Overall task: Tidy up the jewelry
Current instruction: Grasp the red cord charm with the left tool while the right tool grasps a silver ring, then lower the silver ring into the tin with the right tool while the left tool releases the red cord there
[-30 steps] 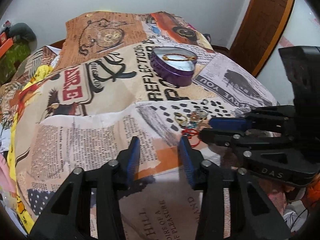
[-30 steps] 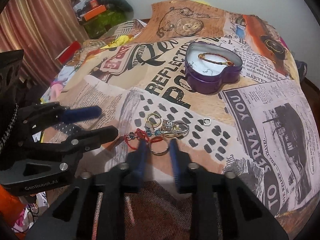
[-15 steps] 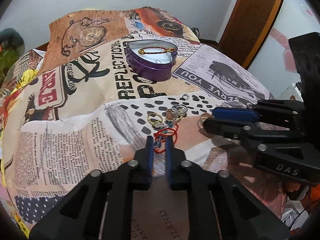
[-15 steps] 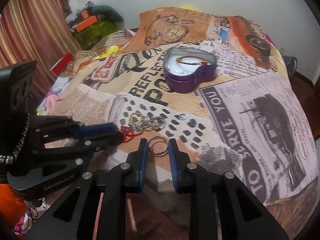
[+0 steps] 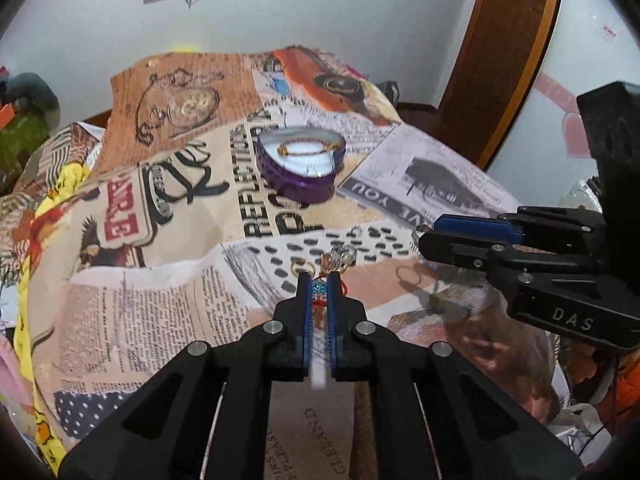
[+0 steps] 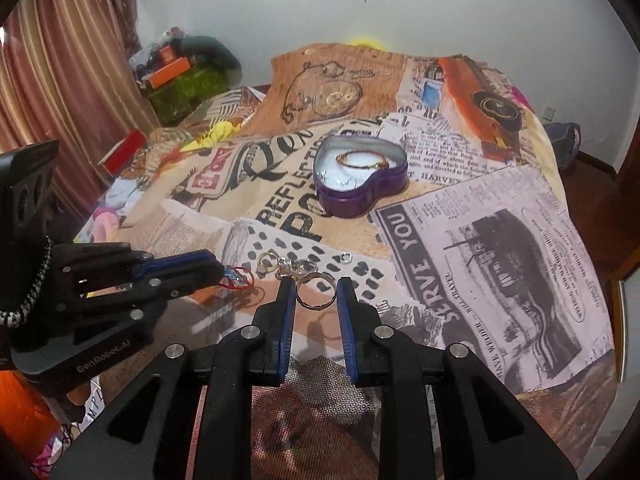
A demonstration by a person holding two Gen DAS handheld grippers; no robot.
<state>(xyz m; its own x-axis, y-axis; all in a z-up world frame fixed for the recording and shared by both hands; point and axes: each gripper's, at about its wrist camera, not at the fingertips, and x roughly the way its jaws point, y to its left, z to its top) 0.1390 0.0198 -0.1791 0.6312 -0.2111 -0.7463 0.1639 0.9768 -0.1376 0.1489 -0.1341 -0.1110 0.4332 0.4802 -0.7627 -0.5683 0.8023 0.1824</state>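
Bed (image 6: pixel 500 280) under a newspaper-print cover carries everything; landmark is the purple heart-shaped tin (image 6: pixel 360 184), open, mid-bed.

Left gripper (image 5: pixel 319 286): fingers nearly pressed together, pinching a red cord bracelet with a blue bead (image 5: pixel 319 287); it sits on the near side of the tin, lifted off the cover as seen in the right wrist view. Its fingers have just been closing, bracelet between them.

Right gripper (image 6: pixel 316 292): fingers part-closed, pinching a silver ring (image 6: pixel 315 291) across its width, also on the near side of the tin, clear of the cover judging by the shadow underneath.

Inside the tin: one gold bracelet (image 6: pixel 362 159) plus what looks like a thin chain, too small to confirm.

Between grippers and tin: small cluster of loose rings (image 6: pixel 286 266), and one small ring (image 6: pixel 345 257) lying apart to the side of it.

Progress, as a judgement: early-to-mid. One or two pieces binned, two in hand, cluster and stray ring still to go. Next both held pieces need carrying over the tin.
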